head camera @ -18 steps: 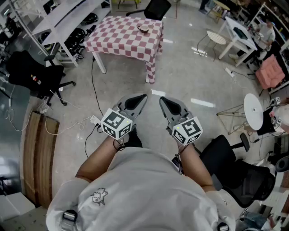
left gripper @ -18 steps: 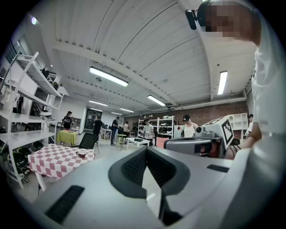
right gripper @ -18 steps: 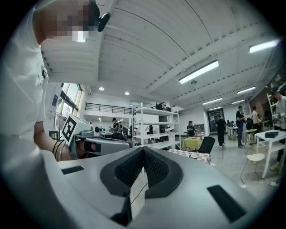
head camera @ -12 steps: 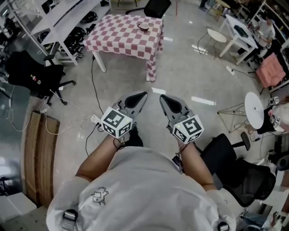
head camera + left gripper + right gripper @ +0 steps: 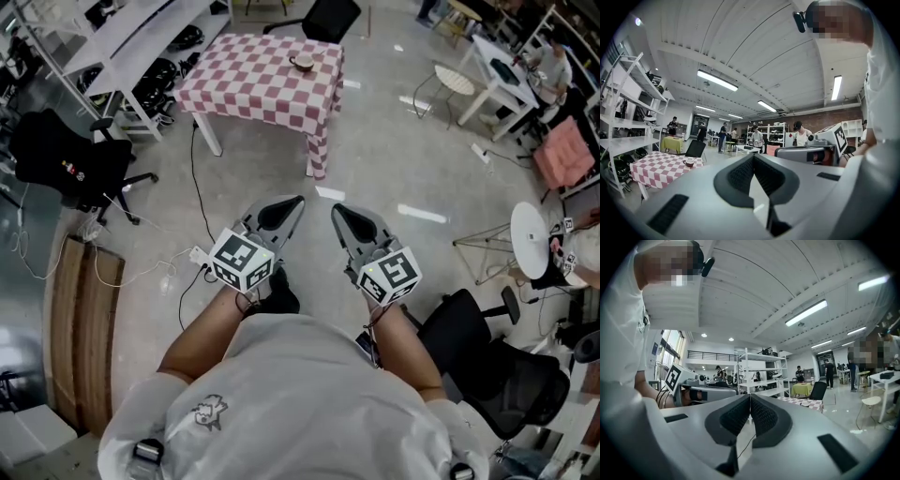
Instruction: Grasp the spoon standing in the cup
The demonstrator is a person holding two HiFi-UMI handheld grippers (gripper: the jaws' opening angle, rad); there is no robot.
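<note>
the left gripper (image 5: 296, 200) and right gripper (image 5: 337, 208) are closed and empty, side by side. the cup (image 5: 301, 62) stands on the checked table (image 5: 246, 84), at its far right corner, well beyond them; its spoon can't be made out.

- Two grippers are in hand: the left gripper (image 5: 296, 201) and the right gripper (image 5: 337, 209).
- Two marker cubes, one per gripper: the left cube (image 5: 242, 260) and the right cube (image 5: 389, 274).
- One desk (image 5: 246, 82), covered by a pink-and-white checked cloth.
- One cup (image 5: 301, 62) stands on that desk; any spoon in it is too small to make out.
- Three black office chairs show in the head view: the far chair (image 5: 330, 16), the left chair (image 5: 58, 155) and the right chair (image 5: 487, 361).
- Two small round white tables: the near round table (image 5: 528, 232) and the far round table (image 5: 452, 78).
- One wooden board (image 5: 80, 323) lies on the floor.
</note>
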